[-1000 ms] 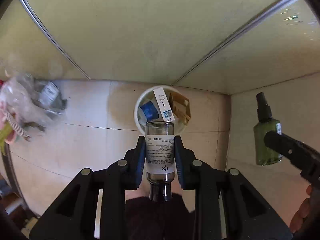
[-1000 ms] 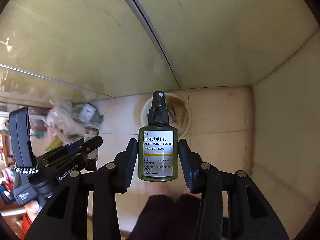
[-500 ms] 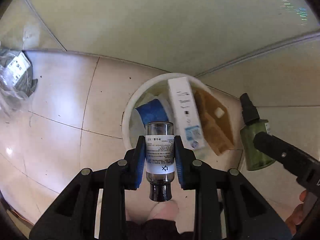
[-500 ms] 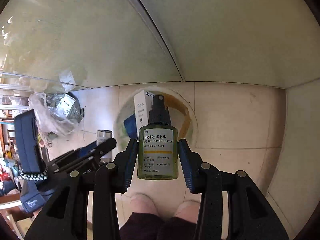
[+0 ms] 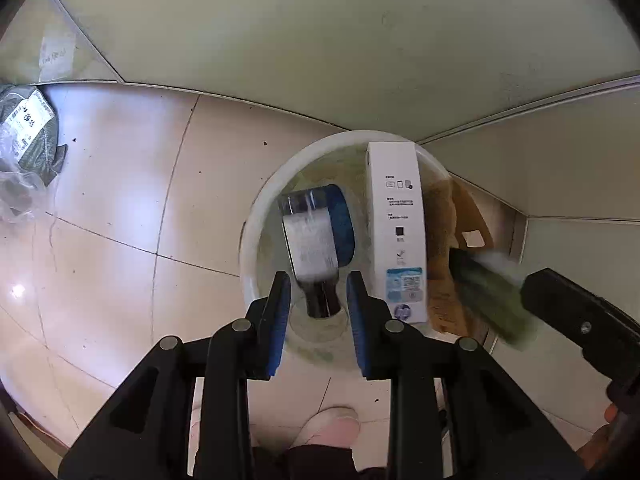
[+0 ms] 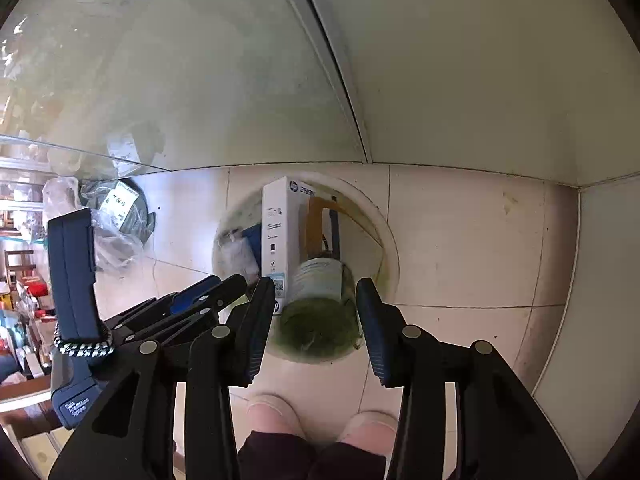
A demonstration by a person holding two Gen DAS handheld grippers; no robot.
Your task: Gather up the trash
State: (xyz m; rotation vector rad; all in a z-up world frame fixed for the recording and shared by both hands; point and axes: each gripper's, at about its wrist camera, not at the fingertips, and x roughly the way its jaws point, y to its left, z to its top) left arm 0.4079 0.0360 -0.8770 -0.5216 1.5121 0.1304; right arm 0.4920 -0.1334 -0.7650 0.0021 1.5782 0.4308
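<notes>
The left gripper (image 5: 318, 288) is pointed steeply down over a round white bin (image 5: 256, 220) at the centre of the left wrist view. Its blue pads are set apart, and no grip is seen: the clear labelled bottle (image 5: 310, 240) is smeared by blur just beyond the fingertips, tilted, with only its dark cap end between the pads and a gap on either side. The bottle is framed inside the bin's rim, in front of a blue object (image 5: 344, 224).

The right gripper (image 6: 316, 300) is likewise held above the bin, jaws parted. The green pump bottle (image 6: 320, 304) is seen base-on and blurred beyond the fingertips, over the bin's mouth; the pads do not appear to press on it.

A tall white box (image 5: 398, 220) is stood on end in the bin, and brown cardboard (image 5: 444, 240) is lodged to its right. A crumpled plastic bag (image 5: 28, 140) is left on the tiled floor (image 5: 112, 200) at the left edge of the frame. Pale shoes (image 6: 272, 416) are shown at the bottom centre of the right wrist view
</notes>
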